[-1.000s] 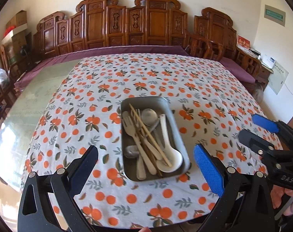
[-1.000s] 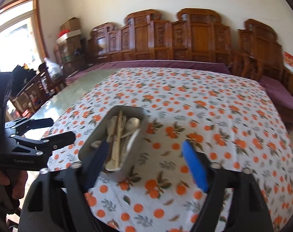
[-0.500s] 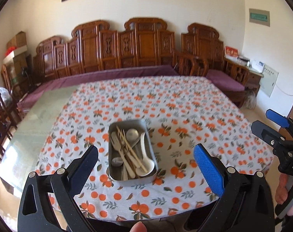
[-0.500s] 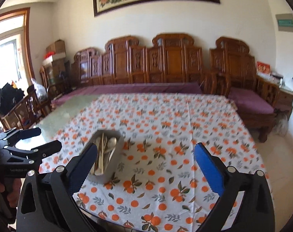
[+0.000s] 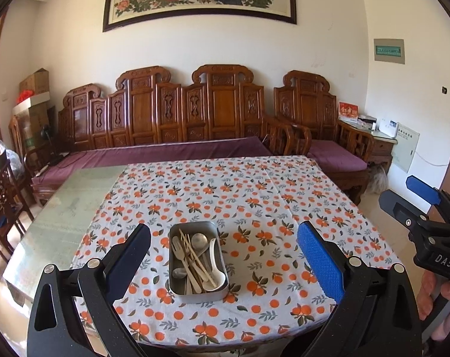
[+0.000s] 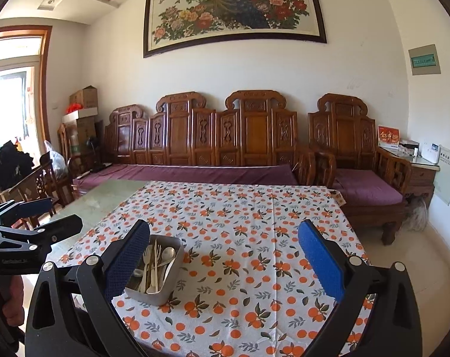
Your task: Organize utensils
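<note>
One metal tray (image 5: 195, 288) sits near the front edge of the table, on the orange-patterned tablecloth (image 5: 254, 196), and it holds all the utensils in a loose heap: one white ceramic soup spoon (image 5: 214, 267) along its right side, two metal spoons that can be made out, one with its bowl toward the far end (image 5: 199, 239) and one toward the near left (image 5: 179, 273), one pale fork (image 5: 178, 250) on the left, and a few wooden chopsticks (image 5: 195, 257) lying aslant across the pile; their exact number cannot be told. Two grippers hang above the near edge, clear of the tray. The left gripper (image 5: 225, 255) has its fingers spread wide with nothing between them. The right gripper (image 6: 225, 258) stands to its right, its jaws having just been opening, now fully apart and empty. To the left of the cloth the bare glass tabletop (image 5: 61, 217) shows. Beyond the table stands one long carved wooden bench (image 5: 171, 119) with one matching armchair (image 5: 320, 125) at its right, and one framed flower painting (image 6: 233, 9) hangs above.
</note>
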A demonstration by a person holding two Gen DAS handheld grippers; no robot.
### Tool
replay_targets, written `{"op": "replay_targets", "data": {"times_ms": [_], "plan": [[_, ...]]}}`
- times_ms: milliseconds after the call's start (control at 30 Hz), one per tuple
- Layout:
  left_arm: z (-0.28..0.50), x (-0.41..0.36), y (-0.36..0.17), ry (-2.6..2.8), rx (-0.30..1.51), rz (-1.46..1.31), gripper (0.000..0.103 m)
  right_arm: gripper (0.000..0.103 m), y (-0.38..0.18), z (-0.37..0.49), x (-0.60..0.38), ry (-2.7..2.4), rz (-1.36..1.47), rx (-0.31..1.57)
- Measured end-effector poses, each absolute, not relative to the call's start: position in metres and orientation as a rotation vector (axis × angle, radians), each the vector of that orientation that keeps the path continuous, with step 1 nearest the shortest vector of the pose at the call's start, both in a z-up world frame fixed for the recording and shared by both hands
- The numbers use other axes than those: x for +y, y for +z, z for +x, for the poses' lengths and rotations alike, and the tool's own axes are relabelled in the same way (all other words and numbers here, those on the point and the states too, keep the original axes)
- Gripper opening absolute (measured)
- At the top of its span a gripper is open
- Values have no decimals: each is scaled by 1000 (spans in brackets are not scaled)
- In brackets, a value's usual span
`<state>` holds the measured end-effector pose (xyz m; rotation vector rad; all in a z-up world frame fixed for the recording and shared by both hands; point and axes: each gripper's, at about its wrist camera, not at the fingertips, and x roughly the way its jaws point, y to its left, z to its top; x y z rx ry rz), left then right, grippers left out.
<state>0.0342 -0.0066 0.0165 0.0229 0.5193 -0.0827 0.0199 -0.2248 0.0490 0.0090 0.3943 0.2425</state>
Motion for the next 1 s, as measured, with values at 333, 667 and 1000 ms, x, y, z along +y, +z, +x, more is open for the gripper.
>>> {"op": "replay_targets", "data": {"times_ms": [333,667,1000], "plan": [[30,-9,17,-76,509,18,95,101,56,15,-223,238,8,373],[31,-4,18,-54,506,3,95,101,58,13,-221,233,6,363],[30,-3,16,-45,503,-3,95,101,59,13,-221,236,10,363]]}}
